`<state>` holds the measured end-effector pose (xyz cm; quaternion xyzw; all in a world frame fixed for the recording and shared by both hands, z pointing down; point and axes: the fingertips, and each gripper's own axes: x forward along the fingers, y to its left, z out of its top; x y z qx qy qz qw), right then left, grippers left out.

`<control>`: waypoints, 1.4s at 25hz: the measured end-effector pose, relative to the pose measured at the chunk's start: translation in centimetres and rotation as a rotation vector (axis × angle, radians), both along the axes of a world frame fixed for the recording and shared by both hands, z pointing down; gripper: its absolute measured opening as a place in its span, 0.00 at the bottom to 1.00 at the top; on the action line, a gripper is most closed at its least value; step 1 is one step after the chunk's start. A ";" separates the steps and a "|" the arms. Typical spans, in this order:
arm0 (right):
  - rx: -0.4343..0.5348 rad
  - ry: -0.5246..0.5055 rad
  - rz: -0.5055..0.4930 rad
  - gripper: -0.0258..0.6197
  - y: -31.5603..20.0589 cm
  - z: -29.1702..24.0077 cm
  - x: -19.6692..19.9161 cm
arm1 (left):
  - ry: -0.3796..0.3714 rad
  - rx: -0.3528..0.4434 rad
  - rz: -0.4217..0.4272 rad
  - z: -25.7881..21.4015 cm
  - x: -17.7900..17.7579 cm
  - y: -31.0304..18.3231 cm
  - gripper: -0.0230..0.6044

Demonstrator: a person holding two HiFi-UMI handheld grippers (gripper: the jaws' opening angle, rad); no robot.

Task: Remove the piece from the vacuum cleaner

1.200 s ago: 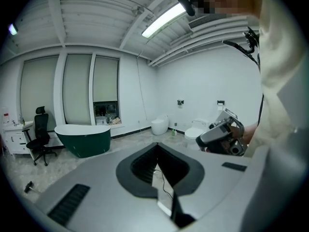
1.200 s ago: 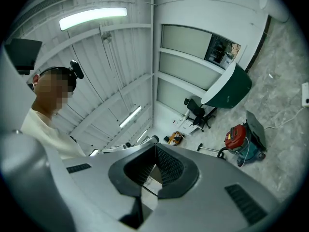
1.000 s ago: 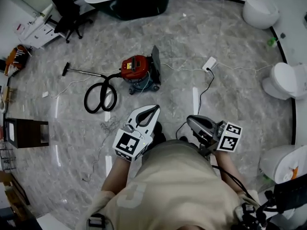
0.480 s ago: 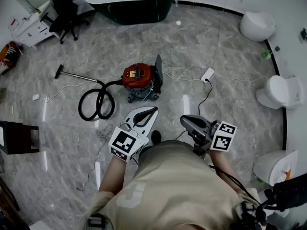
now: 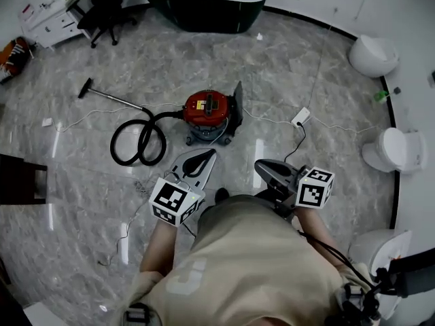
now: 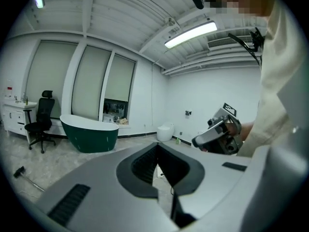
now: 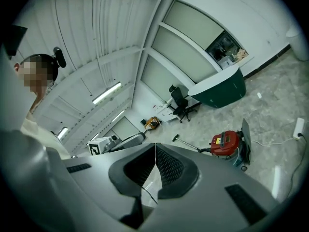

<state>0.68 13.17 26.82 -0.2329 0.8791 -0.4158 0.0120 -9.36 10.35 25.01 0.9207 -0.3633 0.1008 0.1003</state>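
Red vacuum cleaner (image 5: 207, 109) stands mid-floor (image 5: 306, 66), closer and more centred in the head view than a second ago. Approach is under way, its piece untouched. Closed and empty: left claw (image 5: 206, 156), right claw (image 5: 264, 167), both short of it.

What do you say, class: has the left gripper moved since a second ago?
Yes. In the head view, the left gripper has come forward, closer to the red vacuum cleaner standing on the floor.

Vacuum cleaner (image 5: 207, 107) — red; hose (image 5: 113, 147) black; floor (image 5: 326, 80) grey-veined marble; bathtub (image 5: 204, 12) dark green, white-topped.
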 end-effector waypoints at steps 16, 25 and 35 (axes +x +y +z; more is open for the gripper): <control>-0.104 -0.035 0.044 0.05 -6.0 1.6 0.6 | 0.003 -0.059 -0.060 0.4 -1.2 -4.6 0.03; -0.171 -0.103 -0.008 0.05 -12.8 2.9 2.1 | -0.106 -0.104 -0.058 1.2 2.1 -9.9 0.03; -0.221 -0.116 -0.062 0.05 -20.4 4.8 7.7 | -0.232 -0.119 -0.066 1.3 8.8 -17.4 0.03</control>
